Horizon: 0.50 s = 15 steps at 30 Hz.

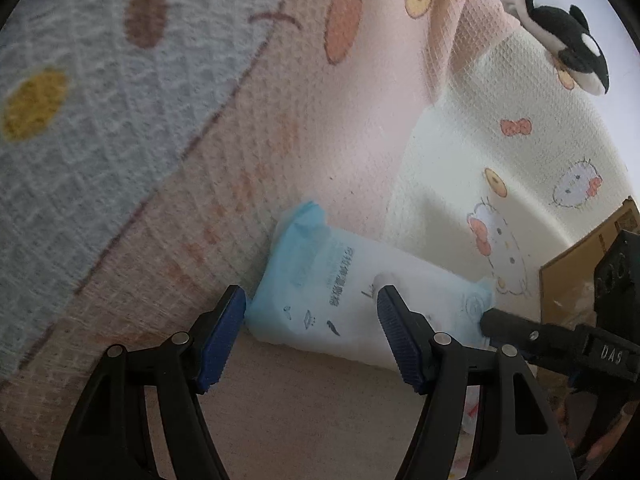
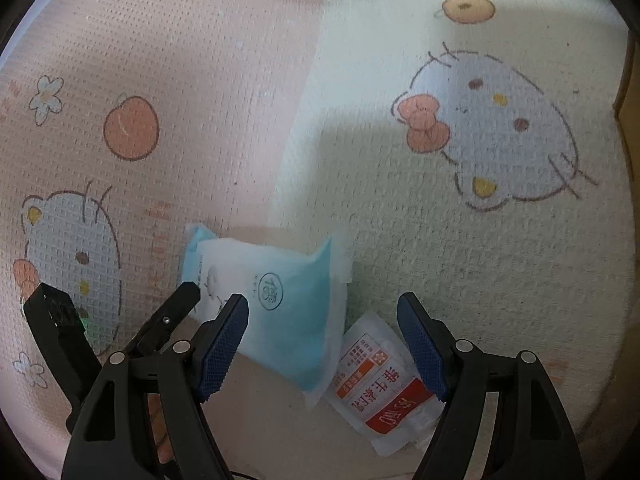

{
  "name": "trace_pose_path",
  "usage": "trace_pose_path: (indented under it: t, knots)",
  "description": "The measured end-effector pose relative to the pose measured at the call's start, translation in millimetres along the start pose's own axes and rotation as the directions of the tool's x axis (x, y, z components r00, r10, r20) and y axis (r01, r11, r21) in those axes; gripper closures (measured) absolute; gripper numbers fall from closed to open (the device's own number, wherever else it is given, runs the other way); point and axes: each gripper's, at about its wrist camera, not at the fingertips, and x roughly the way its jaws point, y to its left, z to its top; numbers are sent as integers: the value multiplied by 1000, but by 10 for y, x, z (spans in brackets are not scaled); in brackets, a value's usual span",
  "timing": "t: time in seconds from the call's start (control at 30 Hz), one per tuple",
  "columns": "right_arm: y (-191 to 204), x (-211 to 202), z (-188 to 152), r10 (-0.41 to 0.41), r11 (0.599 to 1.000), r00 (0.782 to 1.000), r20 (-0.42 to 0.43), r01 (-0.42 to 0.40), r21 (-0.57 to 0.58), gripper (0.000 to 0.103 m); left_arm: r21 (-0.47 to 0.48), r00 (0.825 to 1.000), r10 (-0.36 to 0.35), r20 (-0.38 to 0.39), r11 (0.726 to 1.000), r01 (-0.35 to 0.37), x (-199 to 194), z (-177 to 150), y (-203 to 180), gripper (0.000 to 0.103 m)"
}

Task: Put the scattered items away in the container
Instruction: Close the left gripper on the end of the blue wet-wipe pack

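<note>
A soft blue-and-white packet (image 1: pixel 340 292) lies flat on a cartoon-print play mat. My left gripper (image 1: pixel 311 296) stands open low over it; one blue pad is at its left edge and the other is over its middle. In the right wrist view the same packet (image 2: pixel 280 312) reaches in between the open right gripper's (image 2: pixel 323 300) fingers. A white sachet with a red label (image 2: pixel 380 384) lies partly under the packet's corner, also between them. One black finger of the right gripper (image 1: pixel 504 328) rests at the packet's right end. A cardboard box (image 1: pixel 592 264) shows at the right edge.
A black-and-white orca plush (image 1: pixel 568 40) lies far off on the cream part of the mat (image 1: pixel 460 152). The mat's pink and blue-grey panels (image 1: pixel 120 140) spread to the left. The left gripper's black fingers (image 2: pixel 176 312) sit beside the right one.
</note>
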Motion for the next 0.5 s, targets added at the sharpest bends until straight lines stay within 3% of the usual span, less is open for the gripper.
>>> trace_pose_path:
  t: [0.1,0.2,0.33,0.5]
  knots:
    - [131,-6,-41,32,998,999,-23,-33,-49,28,9,998,-56,-24,998,56,3,-28,-81,31]
    - [170,-74,-21,-4,997,1000,-3,4,-80,28,30,997,-70,-28,997,71,-3,-27,-145,31]
    - [68,-168,49,-19,999,1000,15,20,-29,28,28,989,-133,-59,990,135,34,22,-216,31]
    - [-173,-232,115,-76,993,996,37,73,89,28,108,982,-166,-89,978,176,45,132,-324,31]
